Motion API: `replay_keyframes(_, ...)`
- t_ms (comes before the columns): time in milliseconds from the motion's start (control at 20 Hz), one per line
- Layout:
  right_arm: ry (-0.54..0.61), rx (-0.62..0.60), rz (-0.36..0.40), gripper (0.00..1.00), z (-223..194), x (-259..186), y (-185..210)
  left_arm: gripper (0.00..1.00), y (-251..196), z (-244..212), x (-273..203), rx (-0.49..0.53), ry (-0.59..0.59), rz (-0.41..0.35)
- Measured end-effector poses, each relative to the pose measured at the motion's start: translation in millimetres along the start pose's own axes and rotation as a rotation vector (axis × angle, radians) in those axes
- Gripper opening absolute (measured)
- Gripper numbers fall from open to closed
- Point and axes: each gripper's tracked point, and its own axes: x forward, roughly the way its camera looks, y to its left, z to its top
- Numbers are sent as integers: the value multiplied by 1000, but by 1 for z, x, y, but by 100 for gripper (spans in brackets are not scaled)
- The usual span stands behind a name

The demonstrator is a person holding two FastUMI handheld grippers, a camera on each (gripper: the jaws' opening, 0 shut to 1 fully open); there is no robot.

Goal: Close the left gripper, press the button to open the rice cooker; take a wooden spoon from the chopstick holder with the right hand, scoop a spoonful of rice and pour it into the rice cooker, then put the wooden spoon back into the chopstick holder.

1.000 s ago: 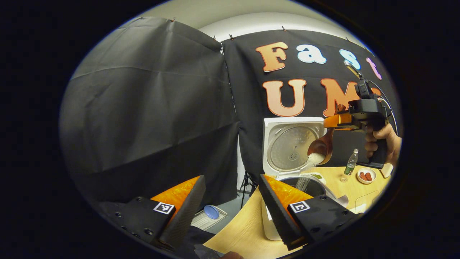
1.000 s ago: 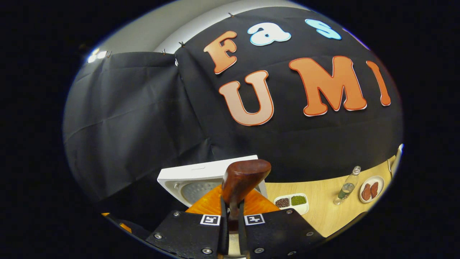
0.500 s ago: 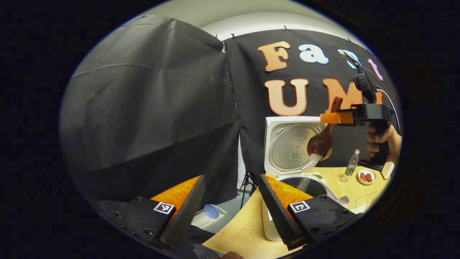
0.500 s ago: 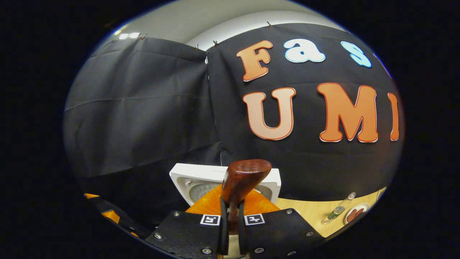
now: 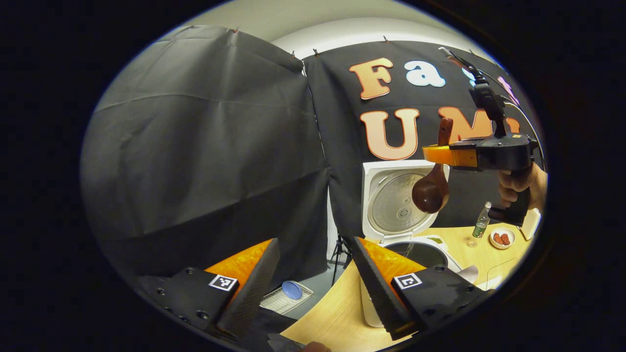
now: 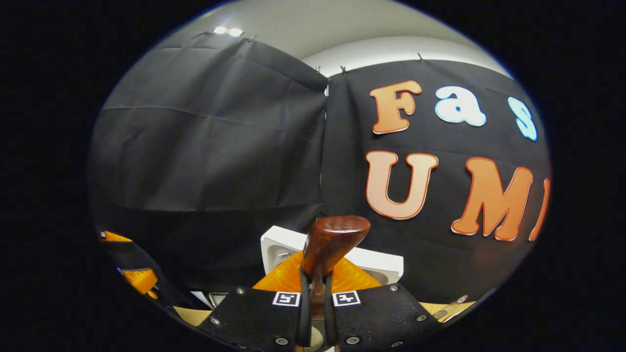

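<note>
In the left gripper view the white rice cooker (image 5: 391,195) stands with its lid up and its dark pot (image 5: 419,251) exposed. Above the pot hangs the wooden spoon (image 5: 430,191), bowl downward, held by my right gripper (image 5: 440,155) in a hand (image 5: 521,182). My left gripper (image 5: 313,274) stands open low in front, nothing between its fingers. In the right gripper view my right gripper (image 6: 315,293) is shut on the wooden spoon's handle (image 6: 330,242), with the cooker lid (image 6: 288,247) just beyond it.
On the wooden table (image 5: 337,313) behind the cooker stand a small bottle (image 5: 481,221) and a dish of red pieces (image 5: 501,238). A blue-lidded tray (image 5: 288,296) lies on the floor to the left. Black cloth walls surround the booth.
The rice has finished falling from the spoon into the pot. The right gripper has risen and turned, lifting the spoon's bowl higher above the cooker. The left gripper stays still and open.
</note>
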Motion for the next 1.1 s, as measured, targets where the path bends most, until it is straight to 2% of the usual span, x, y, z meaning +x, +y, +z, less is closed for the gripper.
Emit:
replay_keyframes(100,-2,-37,8,10,-3,0,2,100,0,0,0,-2,2,3)
replay_keyframes(150,1,-41,14,10,-5,-1,3,97,0,0,1,-2,2,3)
replay_keyframes(250,15,-16,16,10,-10,-6,0,100,0,1,1,2,0,1)
replay_keyframes(300,23,14,15,10,-12,-10,-4,97,-1,3,1,5,-3,0)
replay_keyframes(650,86,329,11,10,-35,-47,-46,97,-6,3,-2,5,-19,15)
replay_keyframes(800,99,450,-19,10,-46,-76,-78,97,-42,5,-12,-50,13,-34)
replay_keyframes(1000,125,564,-99,10,-72,-124,-133,97,-105,25,-35,26,-31,-94)
replay_keyframes(1100,143,599,-160,10,-90,-153,-162,100,-132,30,-39,27,-33,-140)
